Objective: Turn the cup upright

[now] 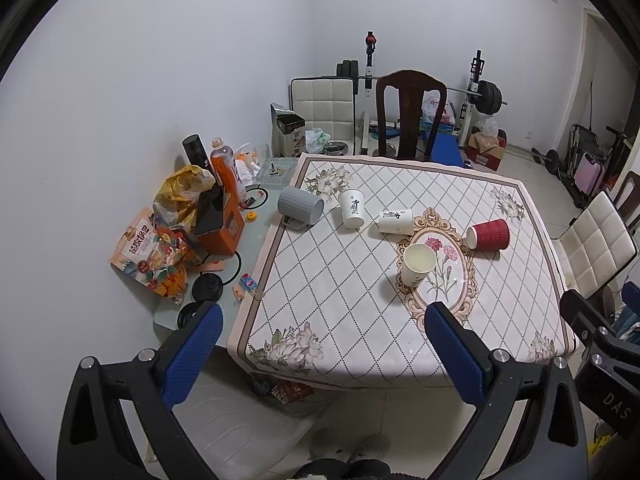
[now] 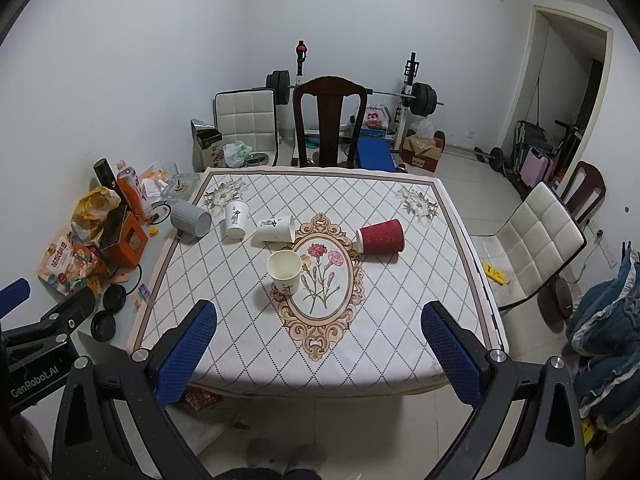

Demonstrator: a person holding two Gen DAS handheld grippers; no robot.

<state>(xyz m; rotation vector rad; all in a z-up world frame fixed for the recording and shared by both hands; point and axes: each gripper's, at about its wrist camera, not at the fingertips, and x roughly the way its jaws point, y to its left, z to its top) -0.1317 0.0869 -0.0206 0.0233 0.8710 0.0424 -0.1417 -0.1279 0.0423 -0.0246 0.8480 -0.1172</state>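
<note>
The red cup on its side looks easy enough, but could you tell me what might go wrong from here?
1. The red cup lies on its side and could roll when nudged.
2. The tipped white cup lies close to an upright cup; a wide approach by the open right gripper might knock it.

Left gripper (image 1: 324,354): black frame with triangular cut-outs in the lower corners of the frame, silver round screw heads at the finger pivots, and blue textured pads (image 1: 193,354) on each finger. Right gripper (image 2: 320,354): identical black frame, silver screws and blue dimpled pads (image 2: 450,354). White lettering "GenRobot.AI" shows on the black body at lower left of the right wrist view, "DAS" at lower right of the left wrist view.
</note>
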